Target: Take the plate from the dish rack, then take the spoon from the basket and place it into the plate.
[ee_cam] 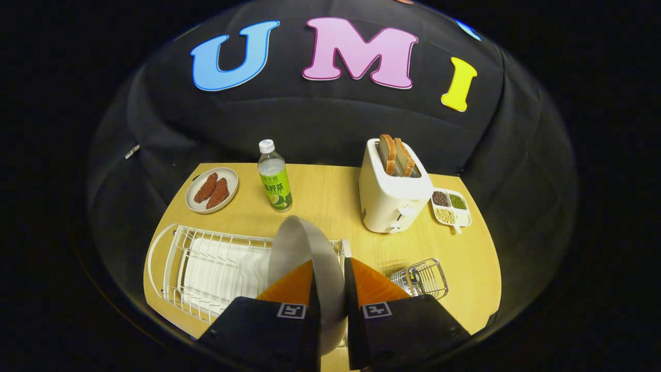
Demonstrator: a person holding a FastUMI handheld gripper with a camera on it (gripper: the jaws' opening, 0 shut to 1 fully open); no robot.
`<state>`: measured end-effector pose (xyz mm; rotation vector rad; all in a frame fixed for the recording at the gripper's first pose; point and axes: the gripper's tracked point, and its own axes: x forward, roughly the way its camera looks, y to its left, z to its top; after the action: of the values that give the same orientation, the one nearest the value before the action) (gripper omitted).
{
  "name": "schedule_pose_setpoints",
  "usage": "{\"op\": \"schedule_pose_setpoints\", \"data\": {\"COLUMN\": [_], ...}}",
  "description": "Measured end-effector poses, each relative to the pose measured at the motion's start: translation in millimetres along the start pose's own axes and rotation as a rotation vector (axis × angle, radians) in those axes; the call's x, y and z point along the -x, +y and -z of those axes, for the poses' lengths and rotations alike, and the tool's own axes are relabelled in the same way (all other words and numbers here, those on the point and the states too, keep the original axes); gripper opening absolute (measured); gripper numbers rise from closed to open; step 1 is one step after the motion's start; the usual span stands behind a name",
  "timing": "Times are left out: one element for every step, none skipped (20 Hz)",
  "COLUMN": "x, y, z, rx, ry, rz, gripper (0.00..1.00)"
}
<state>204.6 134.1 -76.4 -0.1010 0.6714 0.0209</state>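
Gripping the grey plate [304,253] on its edge, the gripper [330,287] holds it upright between both orange fingers [289,287], above the right end of the white dish rack [206,268] on the wooden table [320,196]. To the right, near the fingers, stands a small wire basket [421,279]; I cannot tell what is inside it. Farther away, a white toaster [392,199] contains two slices of bread [396,155]. Right of it, a divided dish [452,206] has beans in three compartments. At the far left, a small plate [213,190] carries two brown pieces of meat, beside a bottle [273,175].
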Motion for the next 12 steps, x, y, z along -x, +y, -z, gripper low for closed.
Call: {"op": "schedule_pose_setpoints", "data": {"x": [3,8,14,20,28,36,44,53,62,70,77,84], "y": [-3,-4,-5,-7,-8,-11,-17,-22,-28,-33,-39,-43], "z": [-1,0,2,5,6,8,12,17,23,29,37,45], "rx": [-0.002,-0.013,-0.033,-0.058,-0.078,-0.091,-0.098,-0.102,-0.105,-0.106,-0.109,-0.113], "ry": [-0.01,-0.013,-0.01,-0.007,-0.009,-0.014,-0.019,-0.024,-0.029,-0.031,-0.032,-0.028], "rz": [-0.005,-0.024,-0.05,-0.079,-0.113,-0.143,-0.164,-0.18,-0.195,-0.209,-0.222,-0.232], "gripper": [0.25,0.25,0.25,0.24,0.25,0.25,0.24,0.24,0.24,0.25,0.24,0.24]}}
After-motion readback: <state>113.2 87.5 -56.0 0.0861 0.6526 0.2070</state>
